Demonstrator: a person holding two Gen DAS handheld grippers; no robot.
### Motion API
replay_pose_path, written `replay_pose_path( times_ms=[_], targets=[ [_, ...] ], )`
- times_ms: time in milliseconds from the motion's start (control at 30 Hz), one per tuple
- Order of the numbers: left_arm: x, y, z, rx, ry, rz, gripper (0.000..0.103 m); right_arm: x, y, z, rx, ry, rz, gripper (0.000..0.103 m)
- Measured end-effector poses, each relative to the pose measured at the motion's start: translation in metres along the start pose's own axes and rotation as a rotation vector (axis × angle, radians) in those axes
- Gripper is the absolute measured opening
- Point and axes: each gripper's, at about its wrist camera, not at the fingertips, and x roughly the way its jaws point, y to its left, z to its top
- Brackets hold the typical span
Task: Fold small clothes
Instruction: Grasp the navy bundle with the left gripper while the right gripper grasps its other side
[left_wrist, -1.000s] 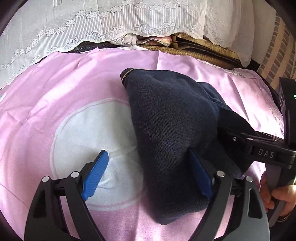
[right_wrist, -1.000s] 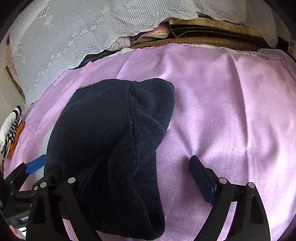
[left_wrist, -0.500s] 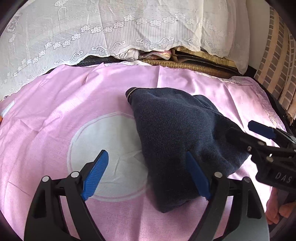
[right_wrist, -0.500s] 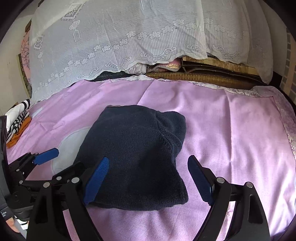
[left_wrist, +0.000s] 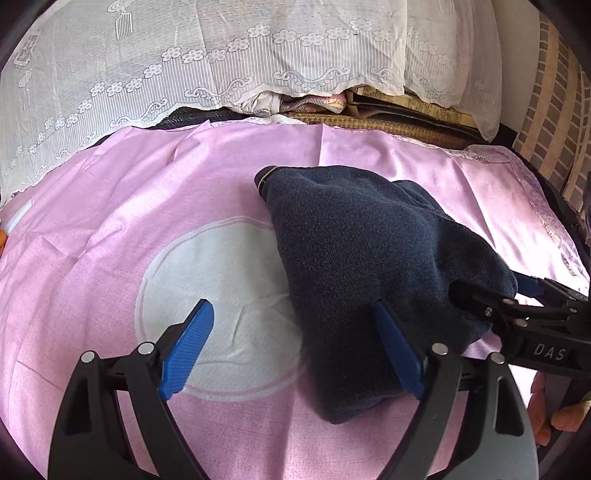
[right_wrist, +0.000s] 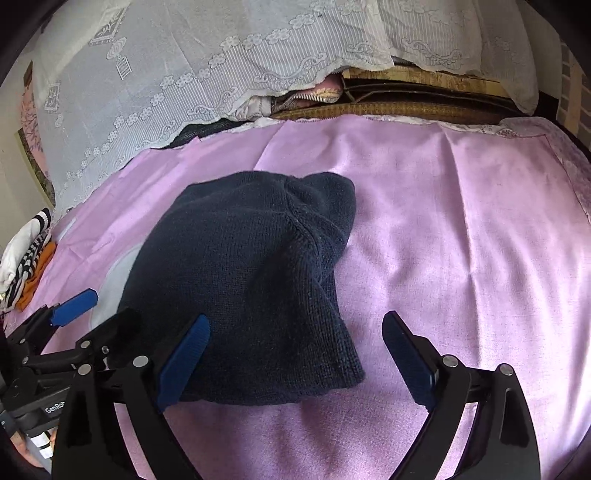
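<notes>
A dark navy knit garment (left_wrist: 362, 266) lies bunched on the pink cloth (left_wrist: 110, 229); it also shows in the right wrist view (right_wrist: 251, 280). My left gripper (left_wrist: 295, 354) is open, its right finger against the garment's near left side, holding nothing. My right gripper (right_wrist: 295, 362) is open over the garment's near edge, its left finger above the knit. The right gripper also shows in the left wrist view (left_wrist: 491, 299) at the garment's right side.
White lace curtain (left_wrist: 184, 66) hangs behind the cloth. A woven mat and stacked items (right_wrist: 406, 107) lie at the far edge. Striped and orange clothes (right_wrist: 26, 266) sit at the far left. A brick wall (left_wrist: 554, 110) stands at the right.
Both grippers have pulled back from the garment and then eased in again. The garment has been let down and now lies flatter on the cloth.
</notes>
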Motion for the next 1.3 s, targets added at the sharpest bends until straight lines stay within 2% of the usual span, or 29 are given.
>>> replay_pose_path(
  times_ms=[100,200,267,433,500,600,767,967,1033,1133,1200,1300],
  targets=[
    [-0.007,0.002,0.002,-0.020,-0.012,-0.060,0.085,-0.013,-0.006,0.006,0.021,-0.046,0.040,0.099],
    [-0.008,0.003,0.009,-0.039,0.007,-0.192,0.090,-0.013,-0.017,0.015,0.087,-0.046,0.112,0.099],
    [0.000,0.004,0.014,-0.067,0.034,-0.239,0.090,-0.007,-0.026,0.023,0.141,-0.040,0.155,0.099],
    [0.041,0.007,0.021,-0.147,0.153,-0.320,0.090,0.032,-0.045,0.035,0.275,0.054,0.228,0.099],
    [0.053,0.005,0.021,-0.133,0.177,-0.299,0.090,0.049,-0.049,0.035,0.320,0.084,0.246,0.099],
    [0.058,0.006,0.018,-0.133,0.172,-0.313,0.091,0.061,-0.052,0.035,0.333,0.104,0.255,0.099],
    [0.057,0.009,0.017,-0.135,0.164,-0.328,0.091,0.063,-0.050,0.036,0.294,0.091,0.260,0.099],
    [0.047,0.007,0.009,-0.096,0.180,-0.376,0.092,0.056,-0.029,0.030,0.181,0.097,0.206,0.100],
    [0.050,0.010,0.010,-0.113,0.189,-0.388,0.092,0.055,-0.029,0.029,0.173,0.098,0.206,0.100],
    [0.061,0.020,0.017,-0.183,0.192,-0.390,0.092,0.059,-0.040,0.031,0.227,0.104,0.242,0.100],
    [0.066,0.019,0.022,-0.190,0.192,-0.382,0.096,0.063,-0.046,0.035,0.265,0.099,0.256,0.100],
    [0.069,0.002,0.023,-0.112,0.185,-0.313,0.099,0.068,-0.048,0.036,0.266,0.091,0.263,0.100]
  ],
)
